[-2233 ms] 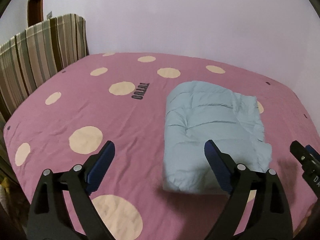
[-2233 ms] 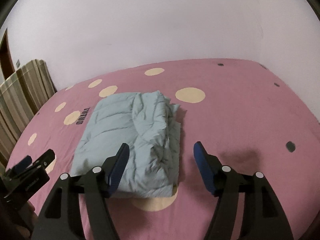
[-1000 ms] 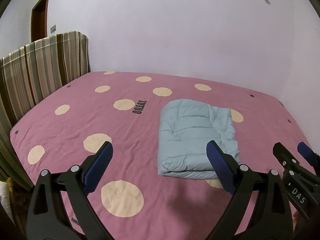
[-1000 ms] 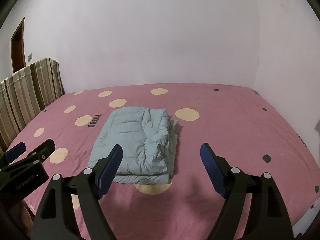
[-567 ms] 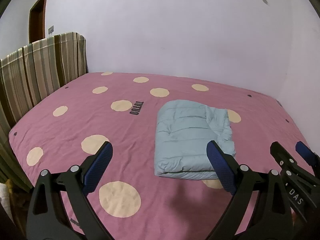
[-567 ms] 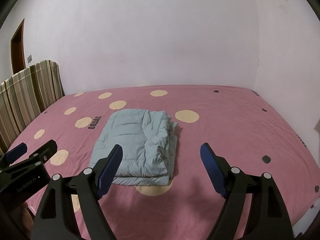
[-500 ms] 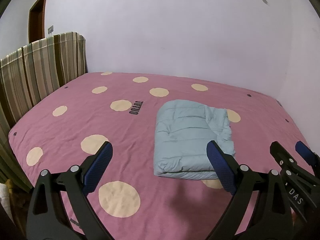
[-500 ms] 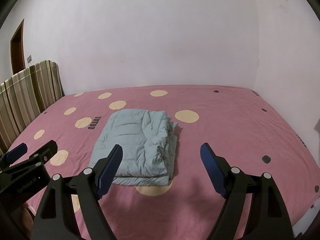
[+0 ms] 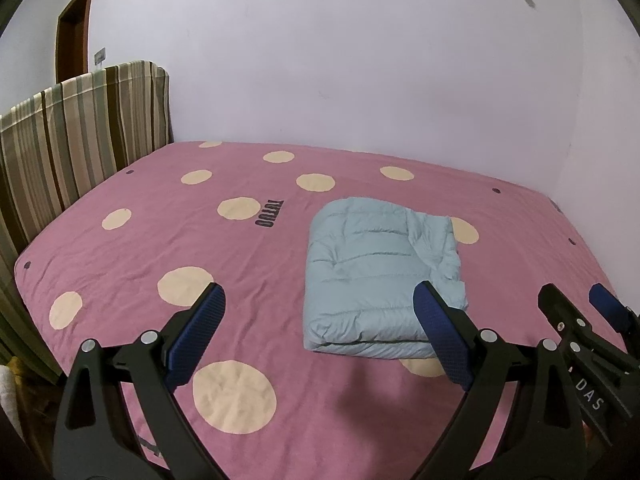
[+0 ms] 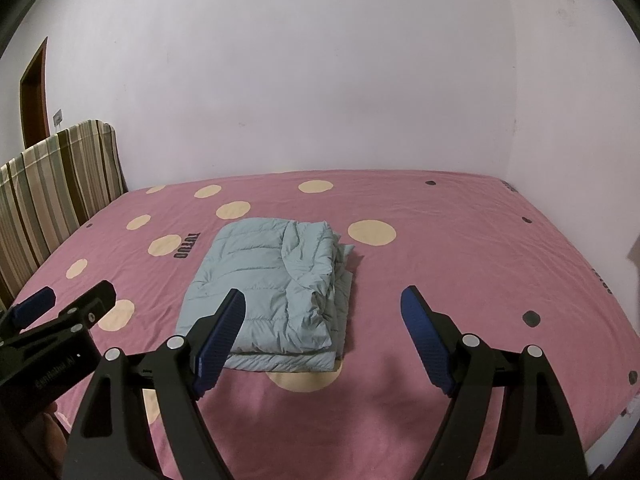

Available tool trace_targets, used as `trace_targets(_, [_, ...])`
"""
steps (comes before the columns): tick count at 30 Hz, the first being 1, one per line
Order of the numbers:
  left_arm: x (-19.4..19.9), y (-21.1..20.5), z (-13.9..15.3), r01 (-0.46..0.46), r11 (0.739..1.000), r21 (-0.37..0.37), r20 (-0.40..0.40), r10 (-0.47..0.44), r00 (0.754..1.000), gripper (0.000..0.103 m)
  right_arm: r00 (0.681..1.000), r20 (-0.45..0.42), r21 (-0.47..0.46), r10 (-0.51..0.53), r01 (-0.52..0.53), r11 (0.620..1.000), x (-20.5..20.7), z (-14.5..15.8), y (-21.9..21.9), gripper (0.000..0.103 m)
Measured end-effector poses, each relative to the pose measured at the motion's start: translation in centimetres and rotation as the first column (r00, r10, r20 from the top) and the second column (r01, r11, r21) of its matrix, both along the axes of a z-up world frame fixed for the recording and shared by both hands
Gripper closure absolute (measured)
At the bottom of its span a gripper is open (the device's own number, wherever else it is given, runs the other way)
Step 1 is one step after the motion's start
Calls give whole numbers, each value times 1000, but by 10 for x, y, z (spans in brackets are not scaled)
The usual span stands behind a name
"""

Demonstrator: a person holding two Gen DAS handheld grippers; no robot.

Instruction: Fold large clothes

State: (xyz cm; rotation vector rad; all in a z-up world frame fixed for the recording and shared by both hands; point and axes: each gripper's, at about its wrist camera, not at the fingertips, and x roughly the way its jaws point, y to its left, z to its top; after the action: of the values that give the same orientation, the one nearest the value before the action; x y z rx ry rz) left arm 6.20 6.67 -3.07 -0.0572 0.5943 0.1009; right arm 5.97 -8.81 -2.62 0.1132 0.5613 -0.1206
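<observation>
Presently the folded light-blue puffer jacket (image 9: pixel 380 276) lies flat on the pink dotted bedsheet (image 9: pixel 168 240), ahead of both grippers and below them, touched by neither. Left gripper (image 9: pixel 320 332): jaws wide, nothing between them; the jacket sits forward and toward its right-hand finger. Right gripper (image 10: pixel 322 330): jaws wide, nothing held; the jacket (image 10: pixel 272 280) sits forward and toward its left-hand finger. The bundle therefore lies between the two tools, roughly central to the pair; neither hand looks clearly nearer.

Long axis: runs away from the grippers, from the near edge toward the far wall. The near short edge shows stacked layers, squarely facing the tools. The rounded fold runs down the side toward the left gripper; the rumpled, looser edges lie on the side toward the right gripper.

Assessment: the garment appears already folded into a compact rectangle, so the task looks near complete. Any further fold would call for reaching forward and down to the near edge, and the loose side risks spilling open.
</observation>
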Motion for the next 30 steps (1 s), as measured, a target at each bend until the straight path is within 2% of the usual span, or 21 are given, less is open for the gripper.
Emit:
trace_targets(27, [9,0,-7,-14,1000,-6,-34,14,999,8,1000,-12,0,-7,7,1000,5,-6,-1,24])
trace_targets(30, [12,-1,-10,-15,1000,2,-41,16,999,2,1000,-19,-2,-8,8,1000,7,-9,-1,24])
